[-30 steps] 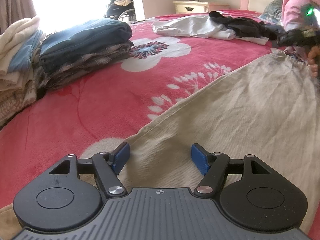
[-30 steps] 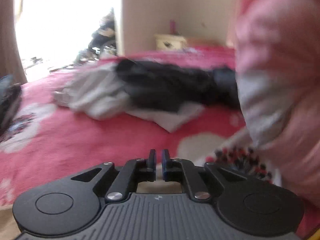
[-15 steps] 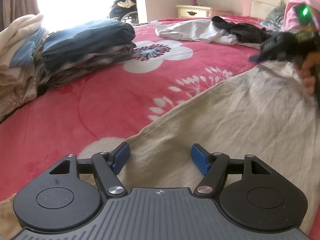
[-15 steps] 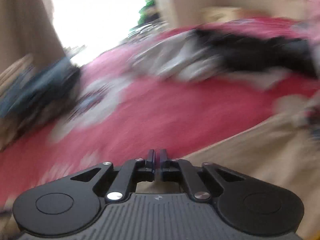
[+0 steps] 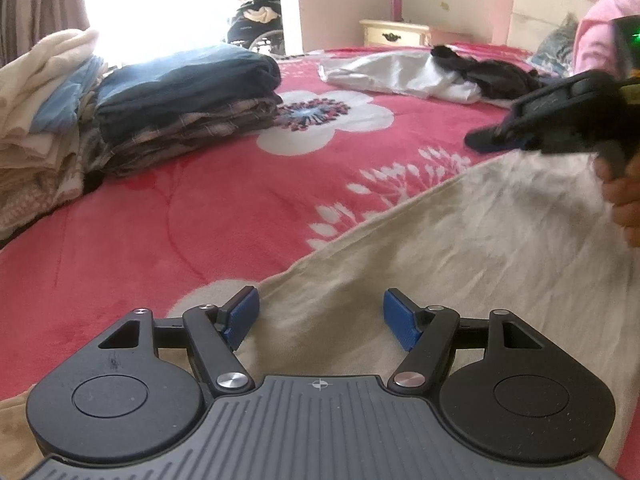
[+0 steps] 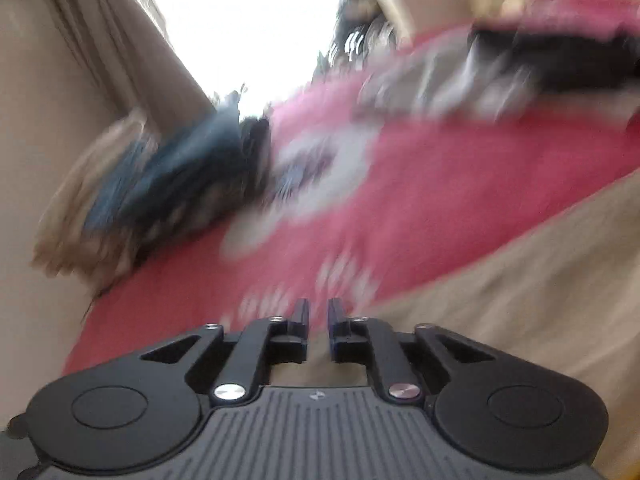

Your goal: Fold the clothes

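Observation:
A beige garment (image 5: 460,248) lies spread over the red floral blanket (image 5: 200,220). My left gripper (image 5: 320,312) stands open just above the garment's near edge, its blue pads (image 5: 242,314) wide apart with nothing between them. In the left wrist view my right gripper (image 5: 492,138), held by a hand (image 5: 624,200), hovers over the garment's far right part and points left. Its own view is blurred by motion. There the right gripper (image 6: 318,312) is all but shut, with only a narrow slit and nothing in it, above the beige garment (image 6: 520,280).
A stack of folded dark blue and plaid clothes (image 5: 188,100) sits at the left, with a cream and light blue pile (image 5: 40,120) beside it. An unfolded grey-white garment (image 5: 400,72) and a black one (image 5: 488,72) lie at the far end. A nightstand (image 5: 394,32) stands behind.
My right gripper has swung leftward over the beige garment, and its view has panned from the far loose clothes to the folded stacks. Its slit has widened slightly. The left gripper has stayed put.

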Tool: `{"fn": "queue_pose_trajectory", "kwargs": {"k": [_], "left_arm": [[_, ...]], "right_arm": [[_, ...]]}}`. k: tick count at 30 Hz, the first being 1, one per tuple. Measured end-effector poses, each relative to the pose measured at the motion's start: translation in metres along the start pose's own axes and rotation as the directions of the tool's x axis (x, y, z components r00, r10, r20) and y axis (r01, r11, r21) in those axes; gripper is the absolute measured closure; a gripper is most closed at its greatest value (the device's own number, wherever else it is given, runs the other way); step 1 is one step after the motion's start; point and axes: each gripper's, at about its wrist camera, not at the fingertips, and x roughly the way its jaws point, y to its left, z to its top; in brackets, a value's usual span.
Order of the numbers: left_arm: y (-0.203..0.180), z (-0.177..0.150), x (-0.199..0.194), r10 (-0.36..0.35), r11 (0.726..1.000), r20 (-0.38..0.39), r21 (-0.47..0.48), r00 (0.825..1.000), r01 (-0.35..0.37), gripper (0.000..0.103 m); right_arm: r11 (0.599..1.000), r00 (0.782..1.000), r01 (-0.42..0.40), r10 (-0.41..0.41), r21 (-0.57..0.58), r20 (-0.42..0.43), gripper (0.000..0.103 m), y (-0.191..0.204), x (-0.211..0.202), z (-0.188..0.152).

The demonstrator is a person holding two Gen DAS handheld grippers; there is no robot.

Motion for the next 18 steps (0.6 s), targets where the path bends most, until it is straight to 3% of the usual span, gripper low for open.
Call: {"fn": "queue_pose_trajectory", "kwargs": {"k": [5,7,10,13,14,18], "left_arm": [[0.018,0.000,-0.014,-0.008,0.998,-0.009,-0.068,1.000,0.007,0.034],[0.033,-0.004,-0.021,-0.005,0.992,-0.036,-0.124,0.999,0.000,0.034],[0.061,-0.017,-0.033,0.027,0.981,-0.073,-0.191,0.997,-0.041,0.034],[0.095,-0.032,-0.041,0.090,0.960,-0.130,-0.253,0.987,-0.121,0.034],[0.106,-0.037,-0.044,0.111,0.950,-0.145,-0.274,0.983,-0.147,0.034],[0.141,-0.048,-0.065,0.190,0.916,-0.170,-0.325,0.967,-0.237,0.034]], "right_arm": [[0.975,0.982,-0.183,0.176,-0.124,-0.067,0.087,0.038,-0.009,-0.007],[0.970,0.972,-0.207,0.189,-0.130,-0.138,0.086,0.045,0.006,-0.016],[0.992,0.989,-0.082,0.070,-0.093,-0.127,0.086,0.026,0.019,-0.015],[0.983,0.998,-0.056,0.061,0.173,-0.018,0.088,-0.022,0.002,-0.007],[0.974,1.000,-0.011,0.004,0.226,0.028,0.086,-0.038,-0.011,-0.003],[0.924,0.971,0.143,-0.200,0.354,0.129,0.082,-0.086,-0.060,0.008]]}}
